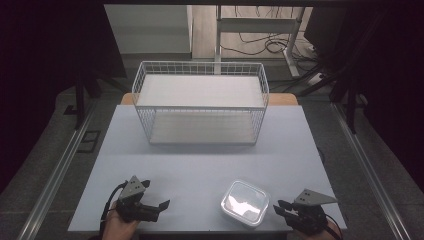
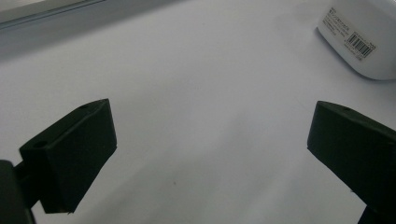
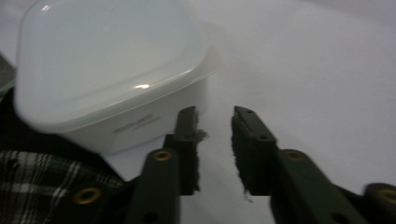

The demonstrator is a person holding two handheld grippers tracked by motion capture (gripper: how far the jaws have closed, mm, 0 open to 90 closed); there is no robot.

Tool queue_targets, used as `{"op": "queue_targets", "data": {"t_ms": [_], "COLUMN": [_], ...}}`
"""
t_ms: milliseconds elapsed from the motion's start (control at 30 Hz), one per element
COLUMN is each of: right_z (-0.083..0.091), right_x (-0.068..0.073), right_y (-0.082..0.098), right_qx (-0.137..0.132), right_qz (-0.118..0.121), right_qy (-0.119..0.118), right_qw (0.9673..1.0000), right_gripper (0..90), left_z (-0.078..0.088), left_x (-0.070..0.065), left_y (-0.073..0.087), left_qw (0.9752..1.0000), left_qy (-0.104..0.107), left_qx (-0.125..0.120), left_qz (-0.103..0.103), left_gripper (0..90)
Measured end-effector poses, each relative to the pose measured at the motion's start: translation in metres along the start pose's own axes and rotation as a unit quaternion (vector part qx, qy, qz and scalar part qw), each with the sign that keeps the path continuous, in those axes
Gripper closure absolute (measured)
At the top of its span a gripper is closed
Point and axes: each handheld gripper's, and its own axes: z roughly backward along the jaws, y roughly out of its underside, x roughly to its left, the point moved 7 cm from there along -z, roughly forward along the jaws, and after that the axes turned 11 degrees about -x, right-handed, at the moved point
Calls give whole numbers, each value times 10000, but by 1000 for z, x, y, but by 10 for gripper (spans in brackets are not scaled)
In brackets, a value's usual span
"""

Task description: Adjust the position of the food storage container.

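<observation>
Near the front edge of the table (image 1: pixel 200 165) sits a white lidded box (image 1: pixel 244 202), just beside the right gripper (image 1: pixel 281 207), whose jaws stand a little apart and hold nothing. The left gripper (image 1: pixel 159 205) rests well away from the box with jaws wide apart. A wire basket (image 1: pixel 200 102) stands at the far side.

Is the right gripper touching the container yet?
Apart. The high view shows table between the right gripper and the container; in the right gripper view the open jaws sit beside its wall, gripping nothing.
</observation>
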Motion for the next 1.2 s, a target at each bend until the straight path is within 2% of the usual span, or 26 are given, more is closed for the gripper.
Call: {"op": "queue_targets", "data": {"t_ms": [67, 100, 167, 200, 233, 367, 467, 567, 700, 800, 1000, 1100, 1167, 1200], "right_z": [-1, -2, -3, -4, -6, -10, -14, -19, -28, -37, -53, -61, -74, -74], "right_x": [6, 14, 17, 21, 27, 35, 36, 36, 37, 36, 35, 36, 39, 39], "right_y": [3, 7, 9, 10, 12, 11, 11, 9, 3, -1, -11, -20, -28, -28], "right_qx": [122, 275, 327, 357, 413, 447, 478, 469, 440, 454, 453, 410, 433, 433], "right_qz": [50, 82, 118, 109, 57, 56, 87, 1, 119, 158, 53, 82, 147, 147], "right_qy": [-141, -346, -438, -544, -754, -905, -833, -842, -859, -923, -1017, -1057, -1161, -1161], "right_qw": [9998, 9990, 9984, 9978, 9963, 9949, 9953, 9953, 9953, 9946, 9938, 9935, 9922, 9922], "right_gripper": [826, 863, 877, 888, 891, 892, 893, 893, 892, 892, 893, 893, 893, 893], "left_z": [0, 0, 0, 0, 0, 0, 0, 0, -1, -1, -1, -1, 0, 0], "left_x": [0, 0, 0, 0, 1, 1, 1, 1, 0, 1, 1, 1, 2, 2], "left_y": [0, 0, 0, 0, 0, 0, 0, 1, 1, 1, 2, 1, 0, 0], "left_qw": [10000, 10000, 10000, 10000, 10000, 10000, 10000, 10000, 9999, 9999, 9998, 9999, 9999, 9999], "left_qy": [0, -13, -23, -36, -41, -49, -51, -60, -71, -105, -95, -103, -106, -97], "left_qx": [6, 18, 28, 33, 35, 37, 42, 64, 97, 123, 147, 132, 92, 74], "left_qz": [-4, -5, -3, -6, -10, 0, -3, -11, -21, -47, -25, -25, 5, 32], "left_gripper": [12, 13, 13, 14, 15, 18, 19, 20, 23, 23, 24, 24, 21, 21]}}
